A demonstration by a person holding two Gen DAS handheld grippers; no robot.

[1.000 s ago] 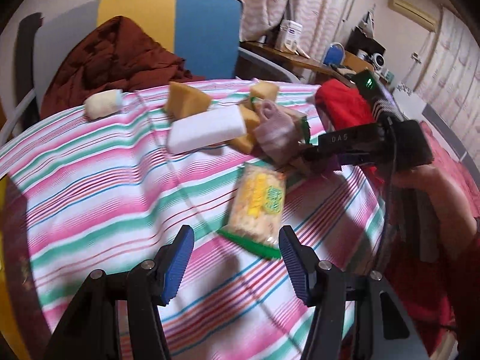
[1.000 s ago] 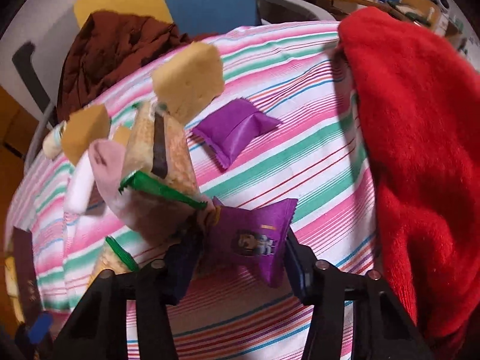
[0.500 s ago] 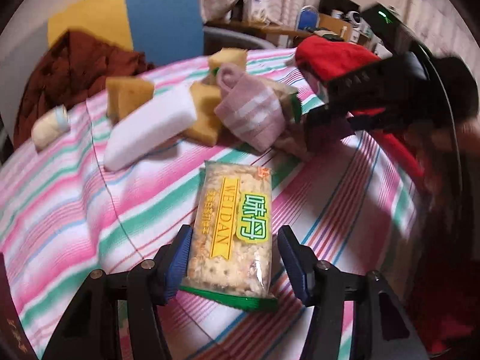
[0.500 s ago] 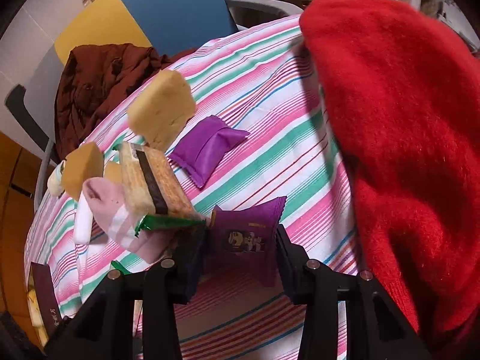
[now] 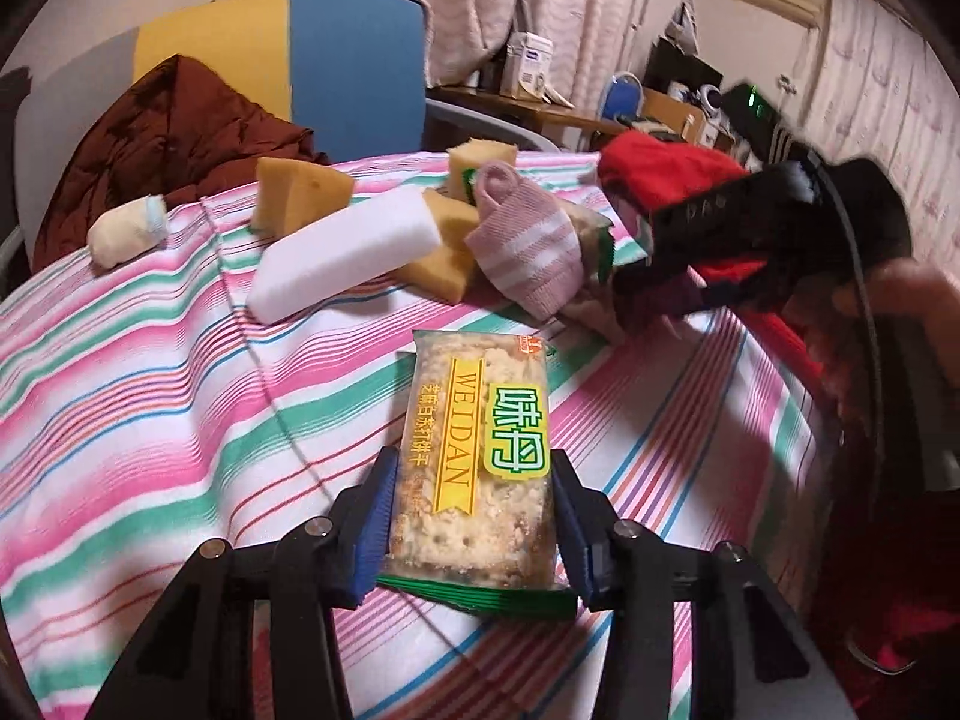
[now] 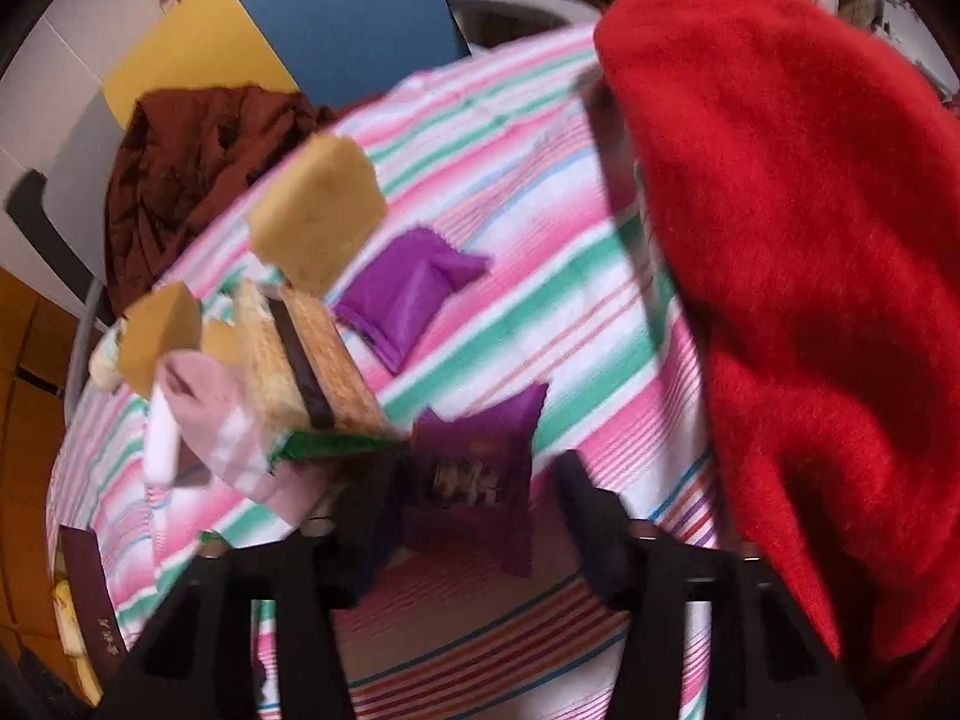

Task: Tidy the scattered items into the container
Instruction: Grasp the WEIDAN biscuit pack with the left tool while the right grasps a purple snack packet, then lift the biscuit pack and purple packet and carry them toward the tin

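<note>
Striped cloth in pink, green and white covers the tabletop point(image 5: 150, 372), which carries everything. Red fleece fabric point(image 6: 798, 252) is heaped along its right edge. Toward the far edge lies a cluster: a white foam block point(image 5: 345, 255), tan sponge chunks point(image 5: 303, 192), a pink striped sock point(image 5: 528, 246) and a second cracker packet point(image 6: 312, 366), with a plain purple sachet point(image 6: 408, 291) beside them. Nearer the near edge lies a clear cracker packet with yellow and green label point(image 5: 477, 468), flat on the cloth between the blue pads of the left gripper point(image 5: 477, 522); its jaws are closing, the pads just at the packet's sides. A small purple printed snack pouch point(image 6: 474, 474) sits between the right gripper point(image 6: 480, 516) jaws, which are opening; only the left one touches it. No container shows in either view.
</note>
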